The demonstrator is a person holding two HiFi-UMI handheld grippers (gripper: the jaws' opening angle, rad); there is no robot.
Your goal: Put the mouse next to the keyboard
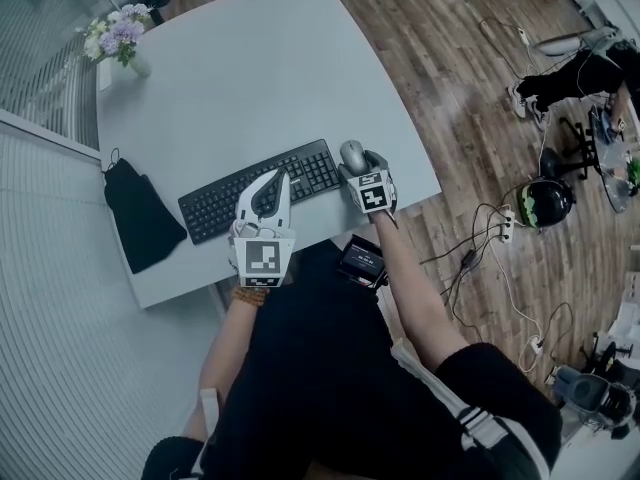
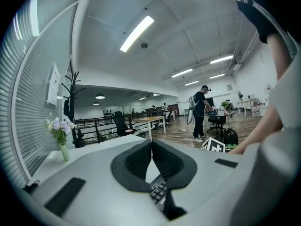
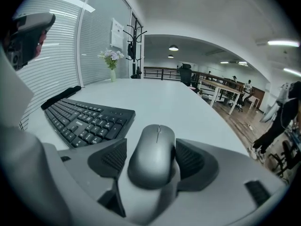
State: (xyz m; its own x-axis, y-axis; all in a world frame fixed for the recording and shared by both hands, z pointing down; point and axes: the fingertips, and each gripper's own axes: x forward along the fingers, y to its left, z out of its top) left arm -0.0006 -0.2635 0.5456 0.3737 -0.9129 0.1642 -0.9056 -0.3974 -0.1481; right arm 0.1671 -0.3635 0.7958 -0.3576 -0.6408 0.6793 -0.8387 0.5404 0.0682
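Mouse between right gripper's parted jaws

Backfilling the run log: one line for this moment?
mouse: on table, beside keyboard | right gripper: open, fingers flank mouse | left gripper: shut, empty

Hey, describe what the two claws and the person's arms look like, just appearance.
Both the left claw and right claw are light grey shells with black ribbed pads. Each carries a white cube printed with black square markers. The person wears a black short-sleeved top with white stripes and a brownish wristband on the left wrist.
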